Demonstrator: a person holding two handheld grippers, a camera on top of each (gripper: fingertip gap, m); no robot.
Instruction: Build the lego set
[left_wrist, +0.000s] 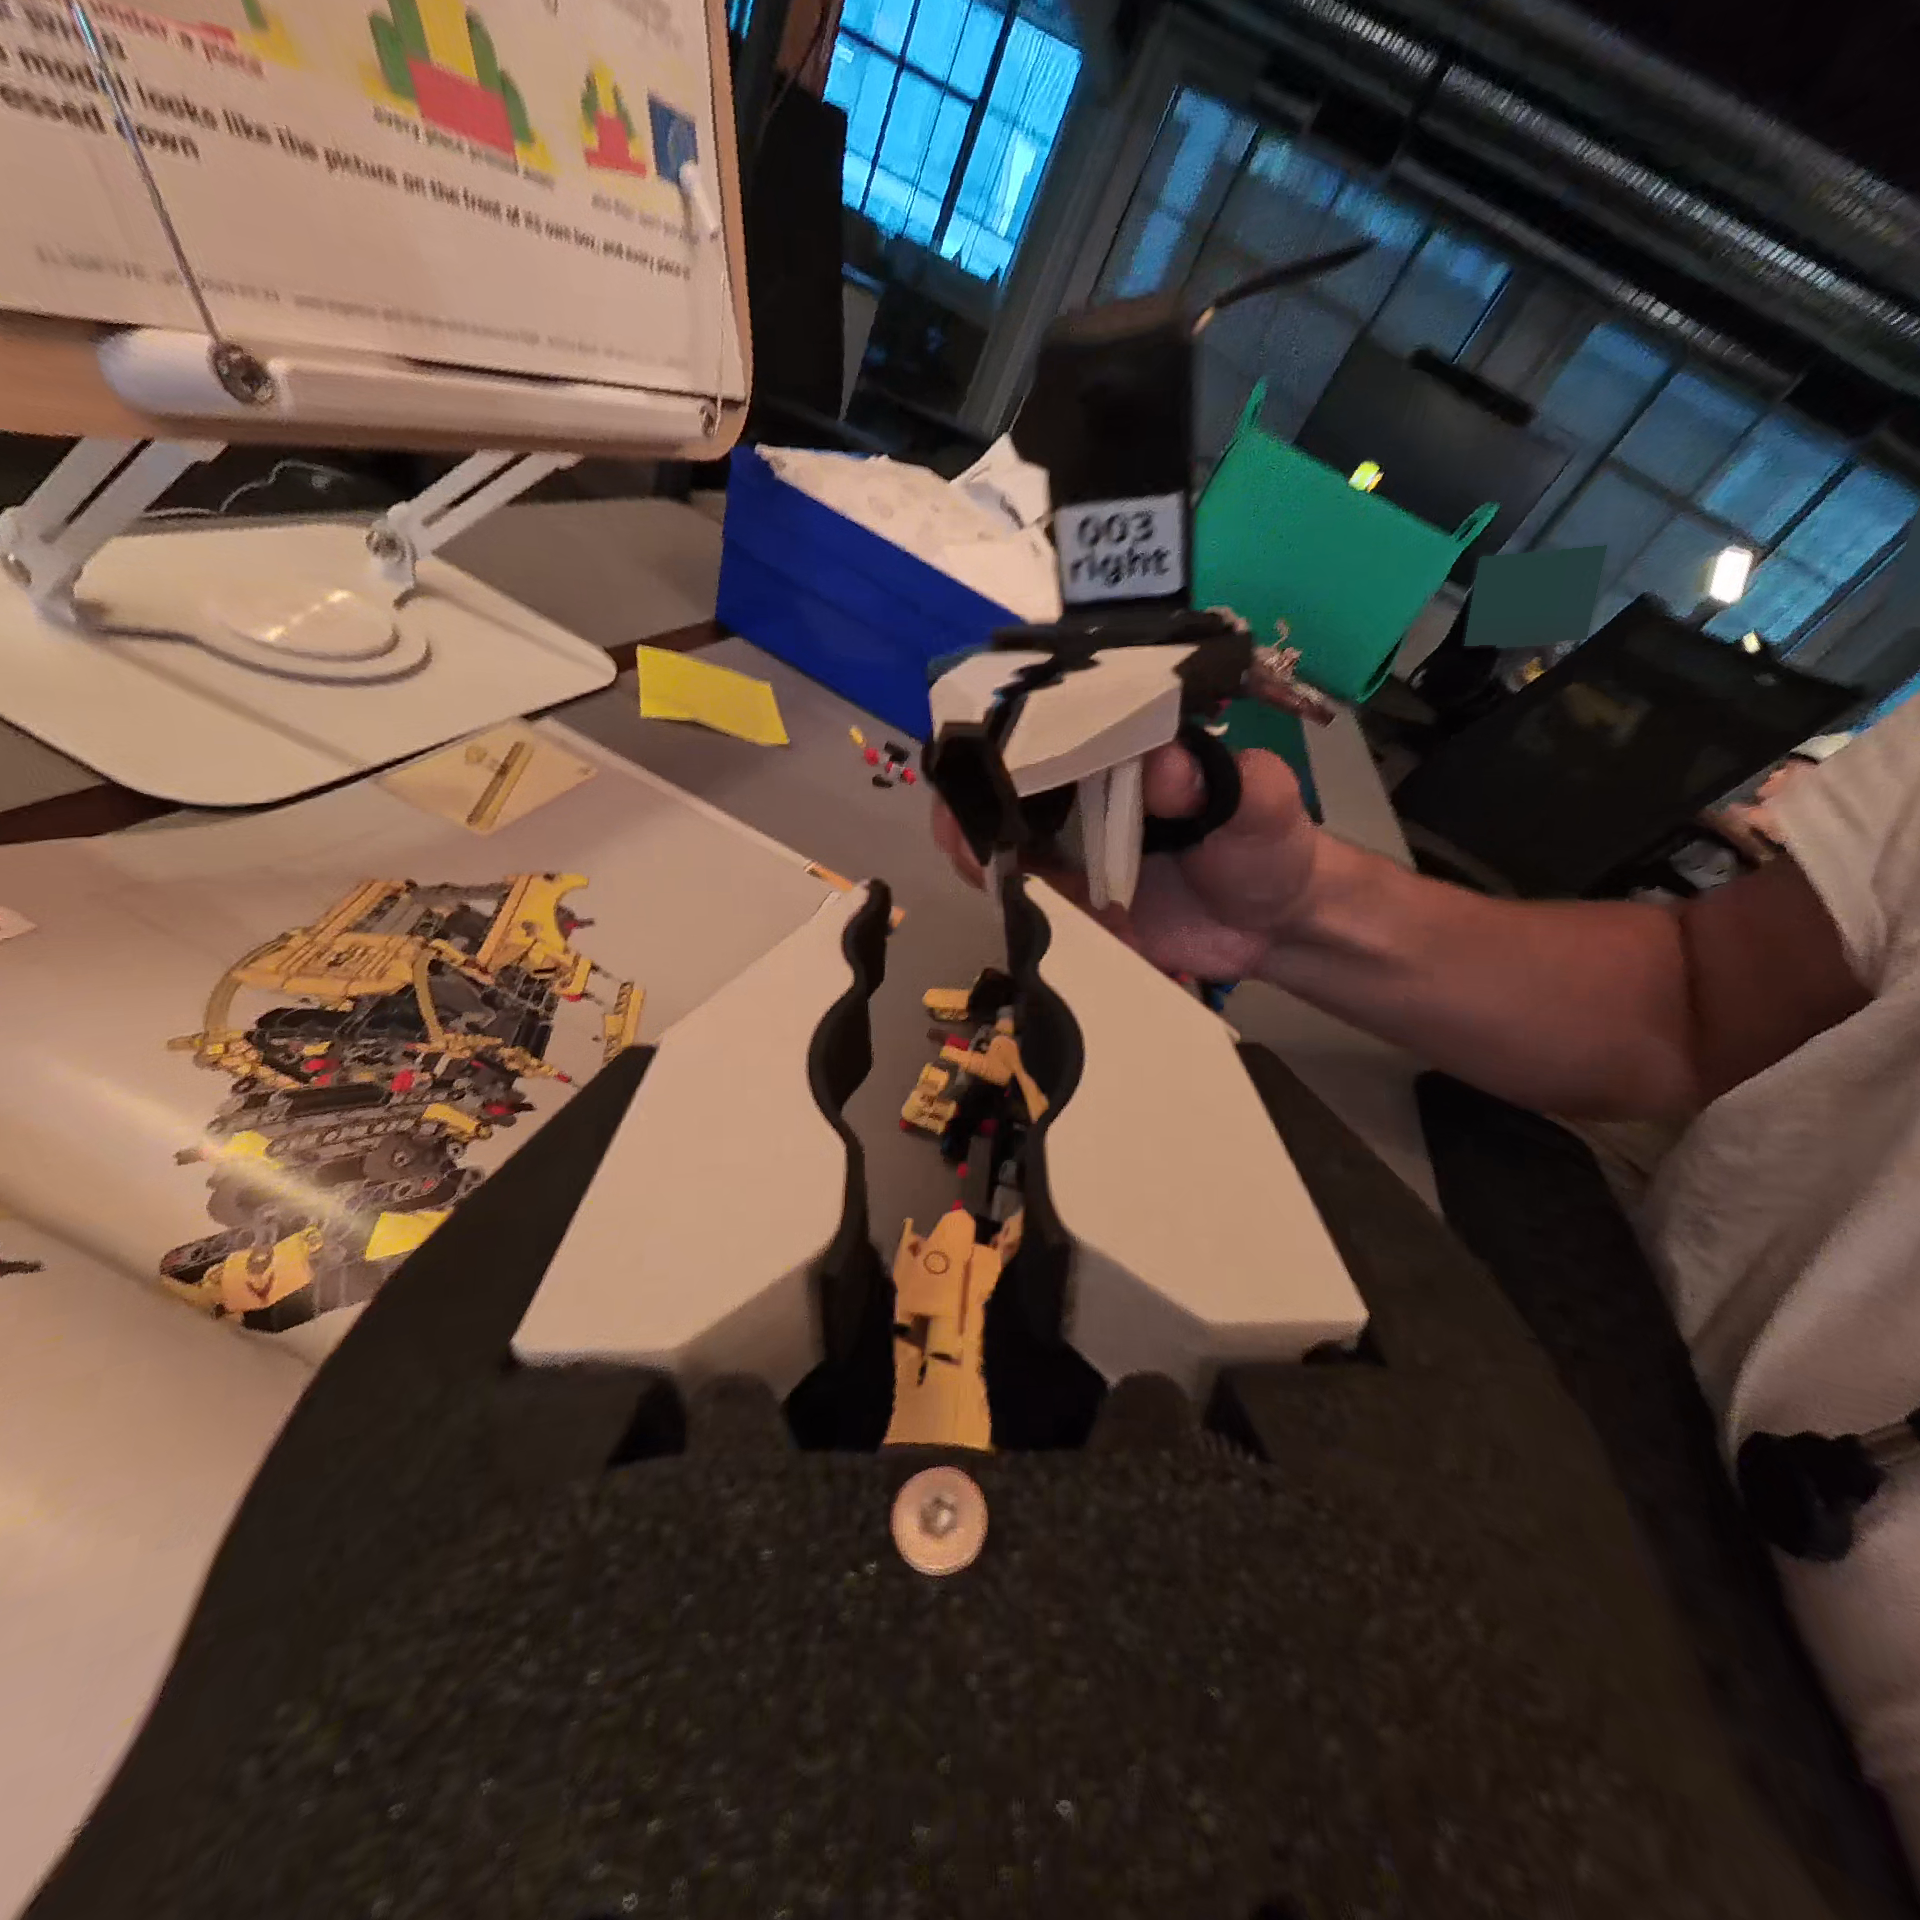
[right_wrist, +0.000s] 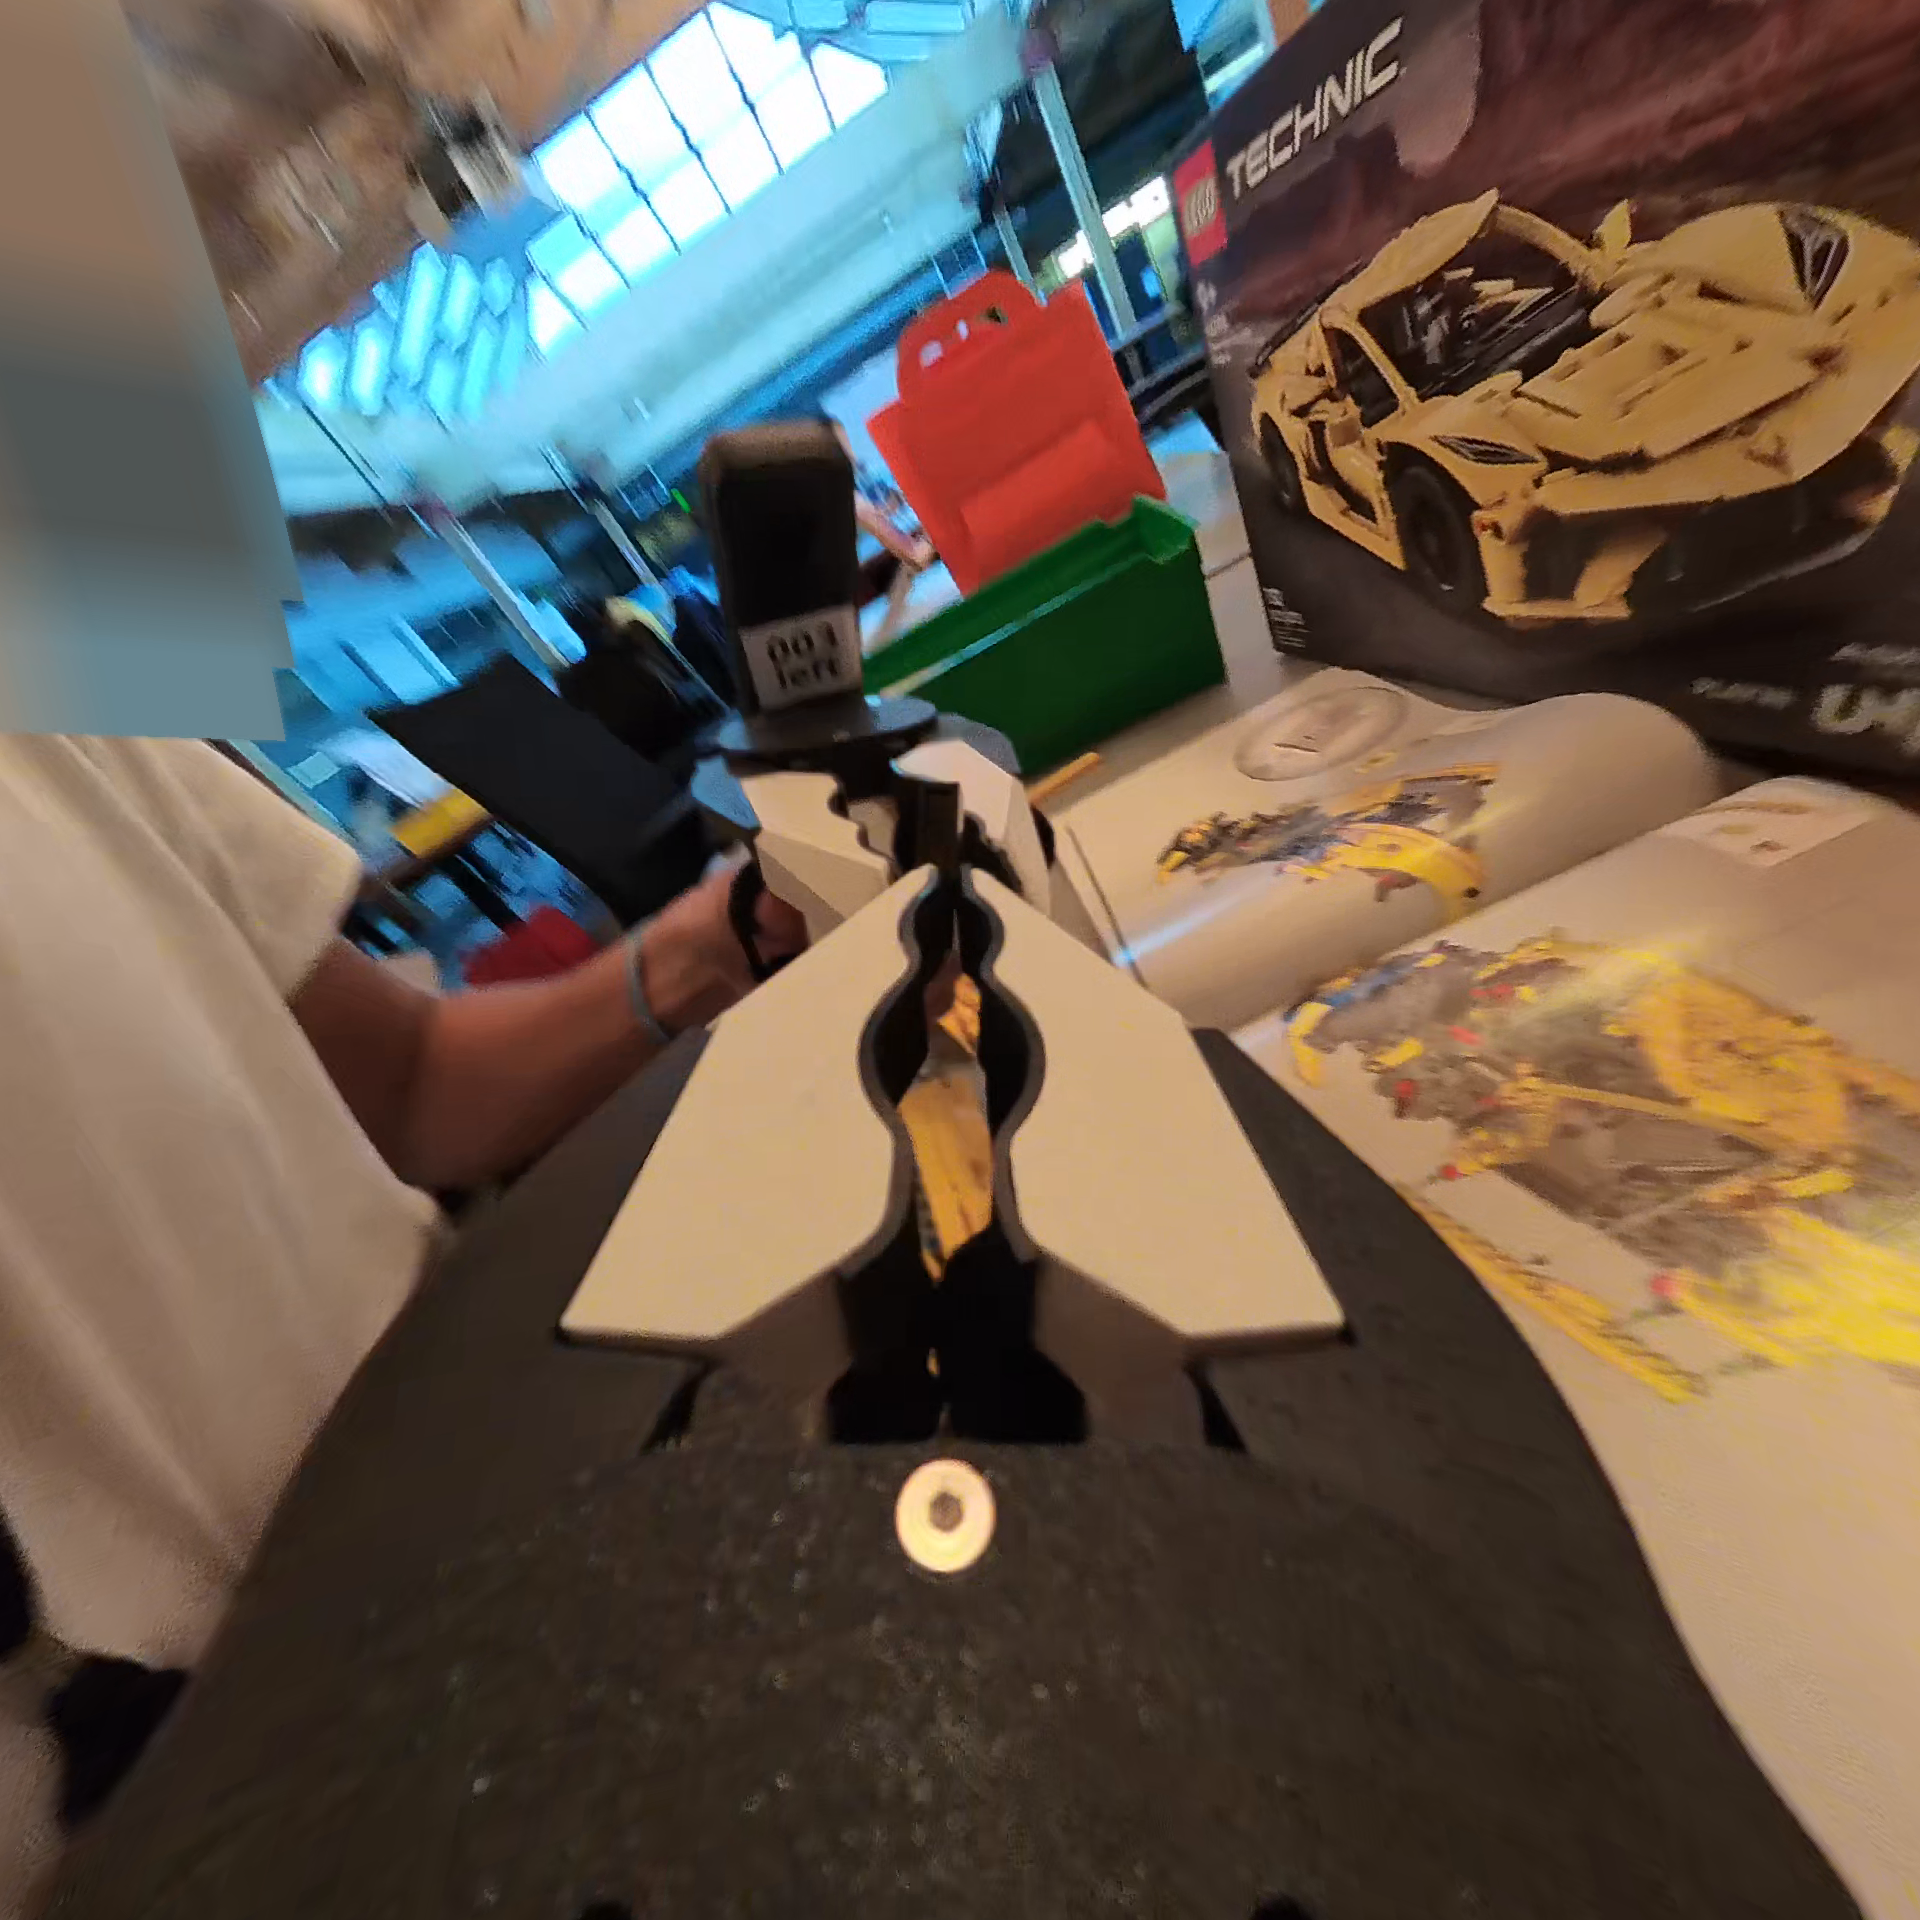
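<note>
The two claws meet tip to tip over the table (left_wrist: 769, 790), leaving no gap between them. Left of them the open instruction book (left_wrist: 343, 1049) lies flat and passable. Beyond, the blue bin (left_wrist: 831, 592), green bin (right_wrist: 1049, 644) and set box (right_wrist: 1558, 364) wall off the far side.

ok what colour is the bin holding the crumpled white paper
Blue bin, clearest in the left wrist view, behind the yellow sheet.
</note>
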